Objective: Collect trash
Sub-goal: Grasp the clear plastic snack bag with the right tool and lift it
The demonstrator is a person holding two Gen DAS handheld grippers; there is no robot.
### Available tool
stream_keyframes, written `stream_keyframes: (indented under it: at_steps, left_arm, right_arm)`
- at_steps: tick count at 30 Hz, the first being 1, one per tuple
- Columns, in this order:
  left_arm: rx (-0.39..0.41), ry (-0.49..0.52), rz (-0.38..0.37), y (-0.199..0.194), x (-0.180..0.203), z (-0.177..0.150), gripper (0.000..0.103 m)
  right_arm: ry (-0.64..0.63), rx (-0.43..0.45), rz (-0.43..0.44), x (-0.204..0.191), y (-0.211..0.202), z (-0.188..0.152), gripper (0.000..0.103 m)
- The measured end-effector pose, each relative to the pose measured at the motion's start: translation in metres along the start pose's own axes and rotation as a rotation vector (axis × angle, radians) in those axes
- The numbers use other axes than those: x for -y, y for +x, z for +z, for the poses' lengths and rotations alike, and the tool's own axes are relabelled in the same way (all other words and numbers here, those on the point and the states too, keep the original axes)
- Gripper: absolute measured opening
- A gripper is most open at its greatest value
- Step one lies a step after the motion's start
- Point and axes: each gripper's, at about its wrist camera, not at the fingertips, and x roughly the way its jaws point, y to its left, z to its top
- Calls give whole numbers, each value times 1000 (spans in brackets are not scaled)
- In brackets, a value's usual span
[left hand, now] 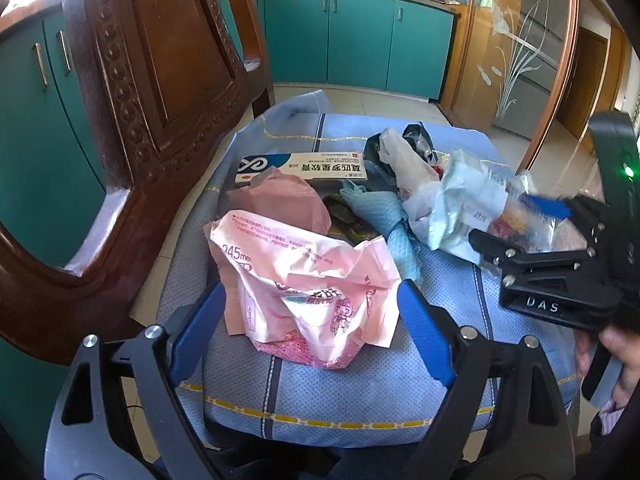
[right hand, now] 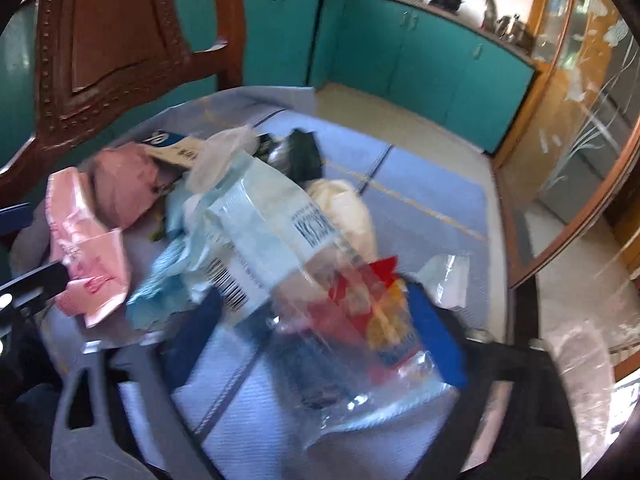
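Note:
A heap of trash lies on a blue chair cushion (left hand: 360, 396). My left gripper (left hand: 308, 320) is open, its blue fingers on either side of a crumpled pink wrapper (left hand: 304, 284), touching neither side clearly. My right gripper (right hand: 316, 344) is around a clear plastic bag with red and yellow print (right hand: 352, 320) joined to a pale blue wrapper (right hand: 264, 232); the view is blurred. In the left wrist view the right gripper (left hand: 532, 220) pinches that pale wrapper (left hand: 464, 200) at the cushion's right side.
A white medicine box (left hand: 304, 166), a teal cloth (left hand: 384, 216), a white bag (left hand: 404, 160) and black plastic (left hand: 416, 136) lie at the back of the cushion. The carved wooden chair back (left hand: 132, 92) rises at left. Teal cabinets (left hand: 360, 40) stand behind.

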Motion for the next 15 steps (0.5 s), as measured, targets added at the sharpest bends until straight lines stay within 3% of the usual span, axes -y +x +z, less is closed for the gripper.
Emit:
stream_keyframes:
  at_steps: [1,3,5,6,7,15]
  left_arm:
    - [-7,-8,-8,2,-1,0,87]
    - [-22,-29,-27,8,-5,0,87]
    - [-39,-42,-46,15,-7,0,87]
    - [-55,-47,-52,19,-8,-2,77]
    - [-67,-50,-52,22,-9,-2,61]
    - [-47,-39,-70,16,-8,-3,30]
  right_arm:
    - [6,2,9,0,-2,-1,53]
    - [18,5,40,1,-8,-4,30]
    - [31,7,57,1,-15,-7,23]
    - [33,9,63,1,-19,-9,18]
    - [38,12,73,1,-24,-12,16]
    - [114,81,85,10,-67,-28,12]
